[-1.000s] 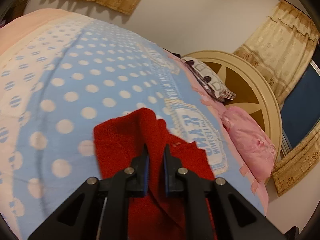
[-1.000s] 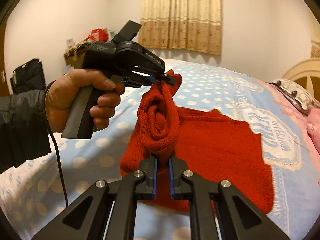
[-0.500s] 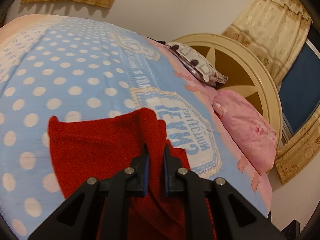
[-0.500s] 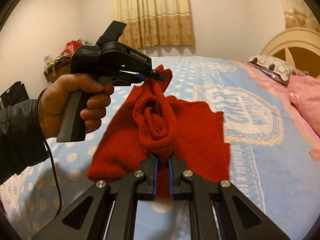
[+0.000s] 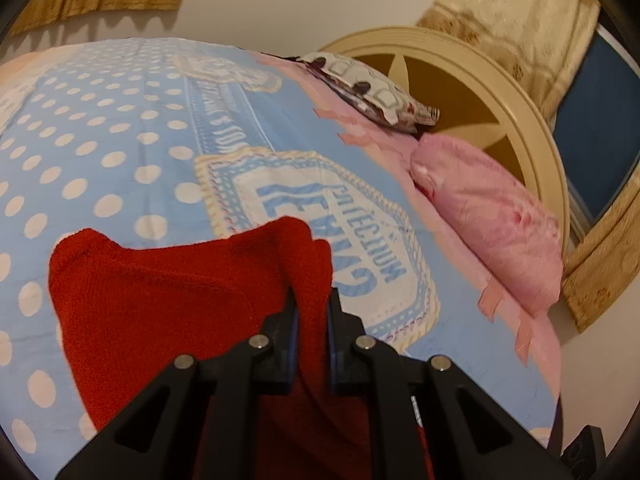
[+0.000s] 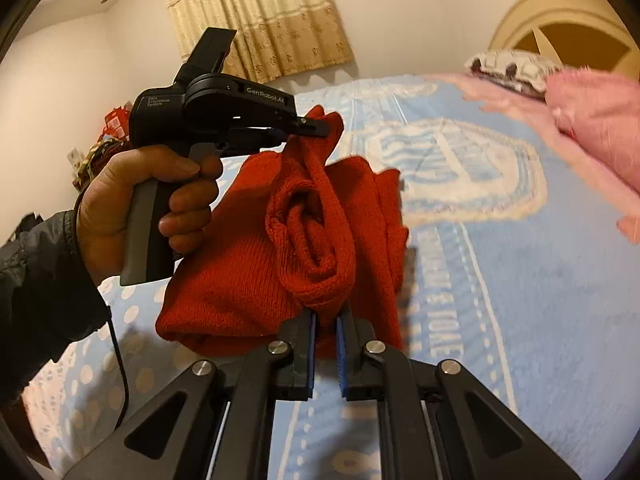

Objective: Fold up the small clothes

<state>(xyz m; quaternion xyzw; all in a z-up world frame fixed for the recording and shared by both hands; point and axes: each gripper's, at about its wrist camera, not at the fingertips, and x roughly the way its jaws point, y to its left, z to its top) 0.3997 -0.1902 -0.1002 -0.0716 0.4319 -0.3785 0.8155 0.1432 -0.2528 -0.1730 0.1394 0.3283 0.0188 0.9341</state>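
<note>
We hold a red knit (image 6: 248, 272) lifted over the bed (image 6: 520, 280), both tools clamped on it. Our right tool (image 6: 325, 322) pinches a rolled, bunched fold of the knit at its lower edge. Our left tool (image 5: 311, 312) grips another corner; in the right view that left tool (image 6: 316, 127) sits higher, held by our hand (image 6: 132, 208), with the fabric draped between the two. A pink pillow (image 5: 488, 224) lies by the headboard (image 5: 500, 92).
</note>
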